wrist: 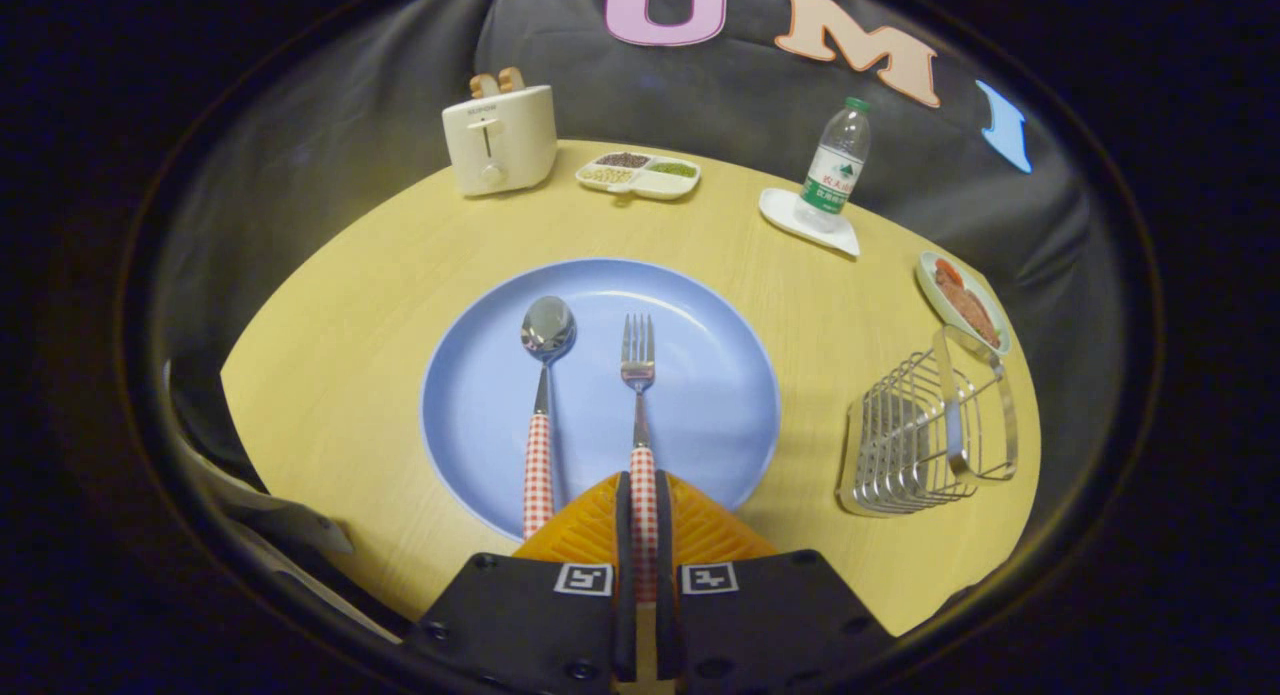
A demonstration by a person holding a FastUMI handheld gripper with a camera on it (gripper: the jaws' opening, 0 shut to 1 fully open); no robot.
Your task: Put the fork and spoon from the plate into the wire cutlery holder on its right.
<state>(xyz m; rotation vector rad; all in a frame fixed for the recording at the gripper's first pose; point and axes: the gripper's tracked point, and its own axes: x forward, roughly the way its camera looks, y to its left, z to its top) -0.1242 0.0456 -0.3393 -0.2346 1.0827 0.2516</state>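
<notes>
The gripper (642, 510) is closed narrow on the checked handle of the fork (638, 375), both fingers (590, 525) pressing its sides. The fork lies on the plate (710, 375) with tines toward 12 o'clock; the spoon (545, 375) lies parallel just beside it at 9 o'clock. The wire holder (925, 430) stands on the desk (350, 305) at 3 o'clock of the plate, apart from it.

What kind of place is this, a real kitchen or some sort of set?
Most likely a staged dining table in a booth, not a real kitchen: dark cloth hangs behind a small wooden table set with a toaster, a water bottle and a blue plate. The gripper pinches the fork.
</notes>
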